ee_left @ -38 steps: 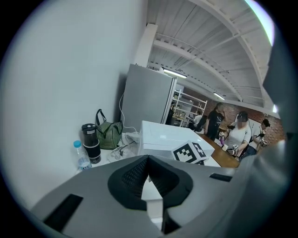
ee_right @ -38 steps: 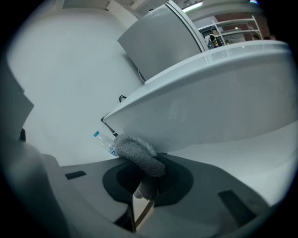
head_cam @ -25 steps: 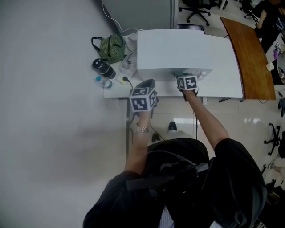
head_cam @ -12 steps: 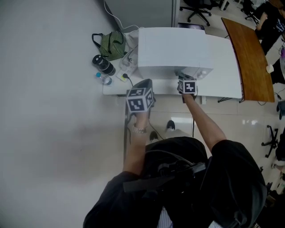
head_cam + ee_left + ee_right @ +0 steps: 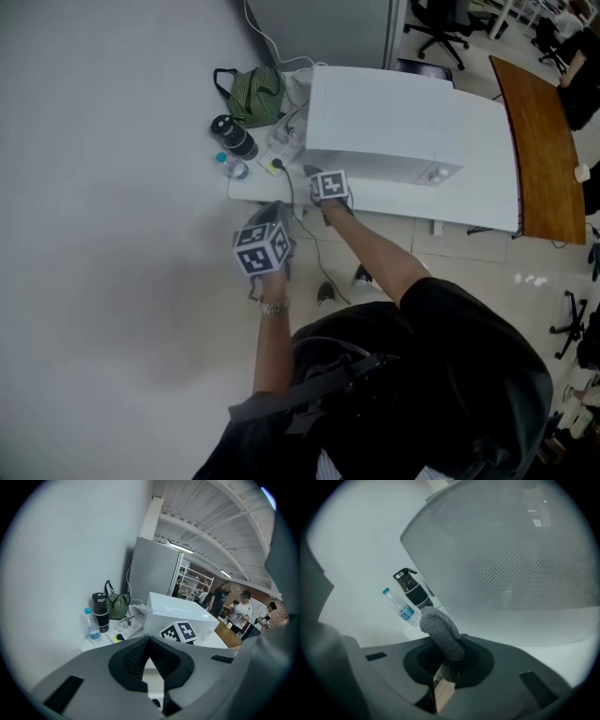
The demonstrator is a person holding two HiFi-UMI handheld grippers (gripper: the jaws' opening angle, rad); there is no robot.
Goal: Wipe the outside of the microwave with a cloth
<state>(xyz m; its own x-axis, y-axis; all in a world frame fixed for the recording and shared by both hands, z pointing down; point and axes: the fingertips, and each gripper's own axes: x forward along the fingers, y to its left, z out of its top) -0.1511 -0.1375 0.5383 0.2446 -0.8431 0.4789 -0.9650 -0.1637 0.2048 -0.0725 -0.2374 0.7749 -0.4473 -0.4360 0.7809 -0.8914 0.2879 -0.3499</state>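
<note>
A white microwave (image 5: 394, 122) stands on a white table (image 5: 478, 202); its mesh door window (image 5: 520, 559) fills the right gripper view. My right gripper (image 5: 328, 187) is at the door's lower left corner, shut on a grey cloth (image 5: 442, 633) that sticks out from between the jaws. My left gripper (image 5: 262, 248) hangs off the table's front left edge, below the right one, shut with nothing in it. From the left gripper view the microwave (image 5: 176, 616) is seen from the side, with the right gripper's marker cube (image 5: 179, 632) in front of it.
Left of the microwave stand a black flask (image 5: 232, 136), a small water bottle (image 5: 231, 166), a green striped bag (image 5: 258, 94) and a power strip with cables (image 5: 281, 150). A brown desk (image 5: 548, 150) and office chairs are at the right. A white wall runs along the left.
My right gripper has slid left along the microwave's front with the cloth, from the right part to the left corner. The left gripper has dropped back and to the left.
</note>
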